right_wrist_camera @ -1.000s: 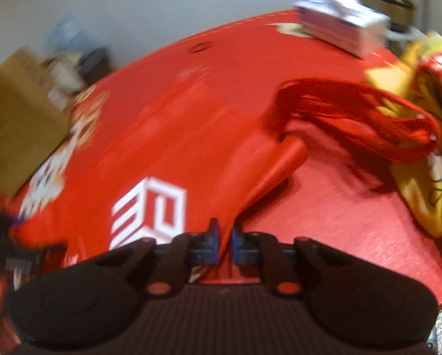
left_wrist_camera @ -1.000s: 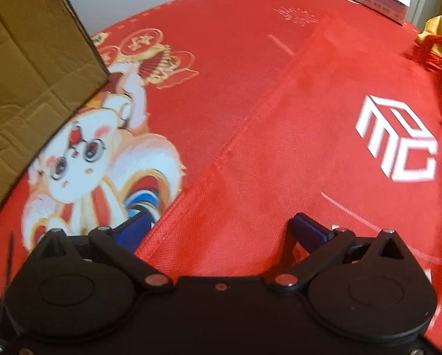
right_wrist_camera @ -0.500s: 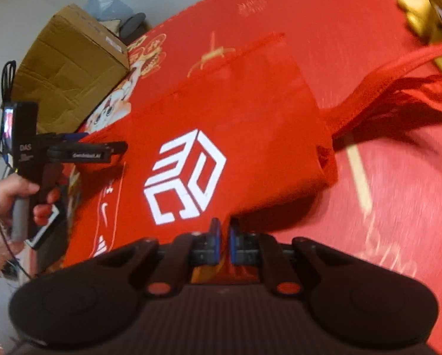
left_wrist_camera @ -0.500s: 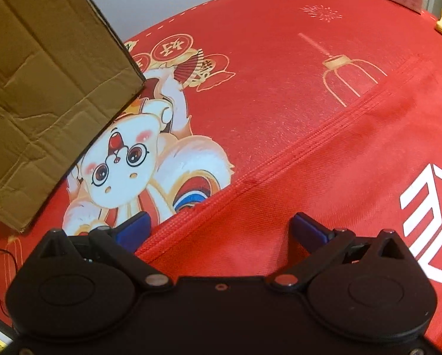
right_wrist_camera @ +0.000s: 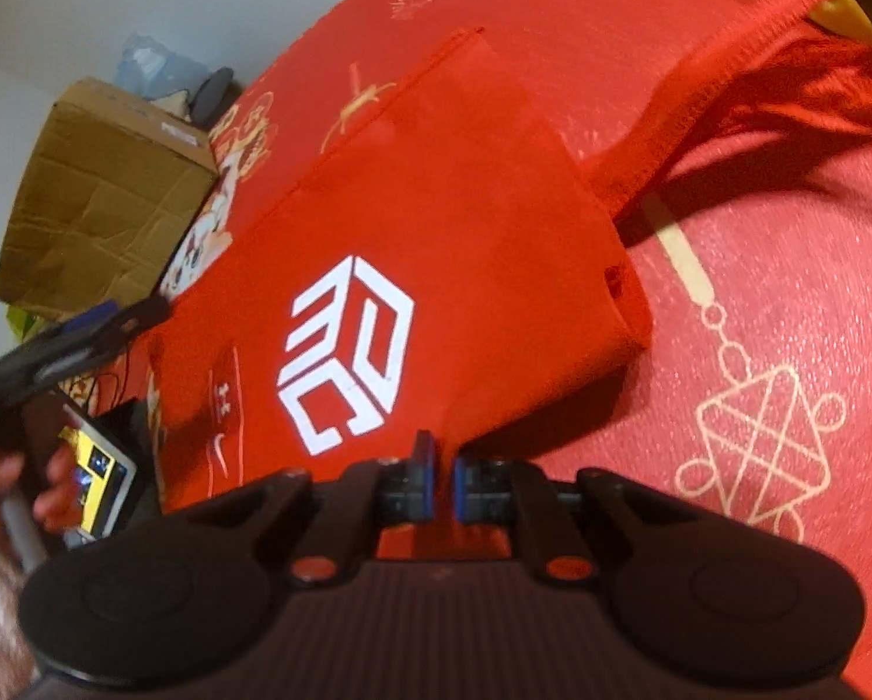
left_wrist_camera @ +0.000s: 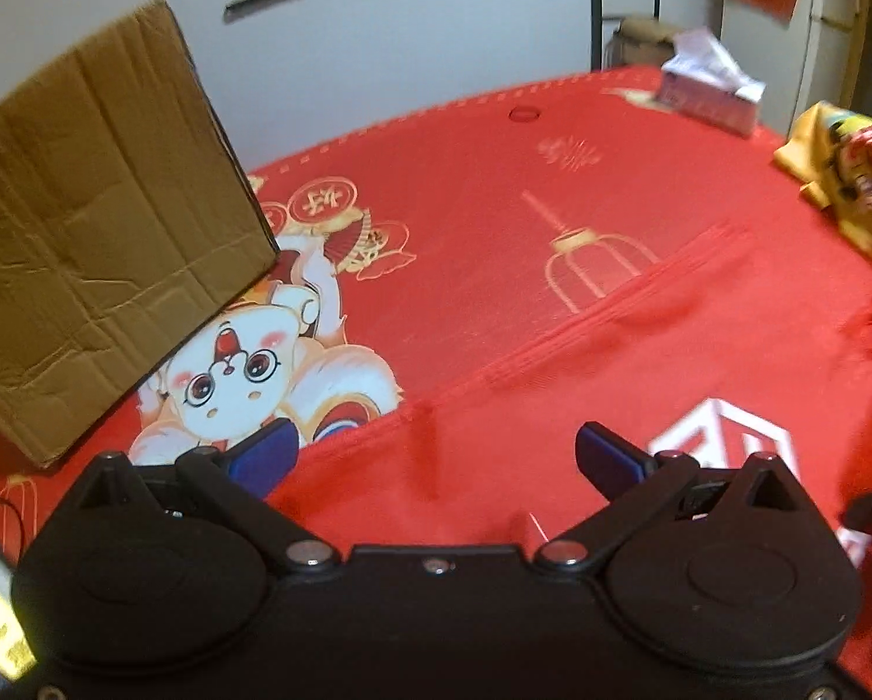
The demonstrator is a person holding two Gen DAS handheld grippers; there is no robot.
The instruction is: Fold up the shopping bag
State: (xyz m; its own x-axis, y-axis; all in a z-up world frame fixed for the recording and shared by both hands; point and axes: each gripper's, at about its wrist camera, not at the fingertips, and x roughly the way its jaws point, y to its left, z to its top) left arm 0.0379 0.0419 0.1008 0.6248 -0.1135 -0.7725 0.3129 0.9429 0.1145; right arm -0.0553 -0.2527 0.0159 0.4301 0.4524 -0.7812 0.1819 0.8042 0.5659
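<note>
So the red shopping bag (right_wrist_camera: 436,221) is lying flat on the red printed tablecloth (right_wrist_camera: 786,303), white cube logo (right_wrist_camera: 345,353) facing up, handles (right_wrist_camera: 745,52) trailing off toward the far side. The right gripper (right_wrist_camera: 443,484) has its jaws nearly together, pinching the near edge of the bag between the blue pads. The left gripper (left_wrist_camera: 436,455) is spread wide over the bag's other end with nothing in it, the fabric just sitting under the gap. Stuff crowding around: a beat-up cardboard box (left_wrist_camera: 91,221) sits on the cloth right next to the bag's end on the left, partly covering the cartoon lion print (left_wrist_camera: 243,373). Further back there's a tissue box (left_wrist_camera: 710,90), and a yellow bag (left_wrist_camera: 844,175) bunched up near the handles. A hand (right_wrist_camera: 4,490) grips the left tool, phone screen (right_wrist_camera: 94,466) beside it.
</note>
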